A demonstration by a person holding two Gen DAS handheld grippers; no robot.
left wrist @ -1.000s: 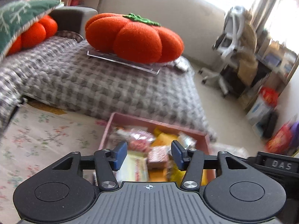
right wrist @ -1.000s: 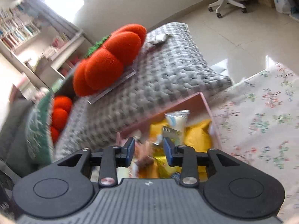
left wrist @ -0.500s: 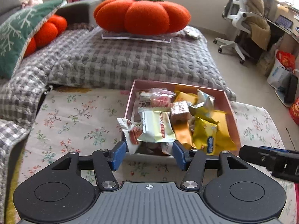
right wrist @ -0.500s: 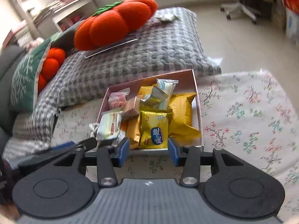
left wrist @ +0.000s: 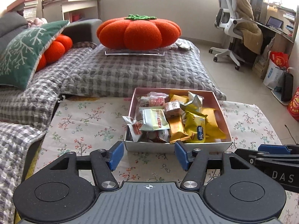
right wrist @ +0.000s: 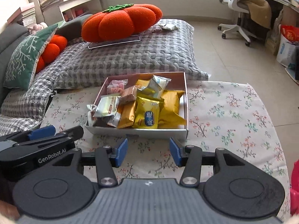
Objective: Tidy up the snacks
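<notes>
Here, left wrist view: left gripper [left wrist: 149,155], blue pads spread and just widening, nothing between; shallow rectangular pink box [left wrist: 177,147] of crinkly foil snack packets [left wrist: 195,128] on floral cloth [left wrist: 89,119]. Right wrist view: right gripper [right wrist: 149,150] likewise parted, widening, empty, near the box's front wall.

In the box [left wrist: 178,146] the snacks lie heaped, so the lower packets are mostly covered: a dark wrapper [right wrist: 101,121] at the near left corner shows only an edge under the silver ones, and the print on every packet is too small to read. The near wall of the box hides whatever lies low behind it. The left tool [right wrist: 42,132] enters the right wrist view only as a side-on body cut by the left edge, one blue pad showing, so its gap cannot be judged there. The red bag [left wrist: 294,106] is cut off by the picture's right edge.
</notes>
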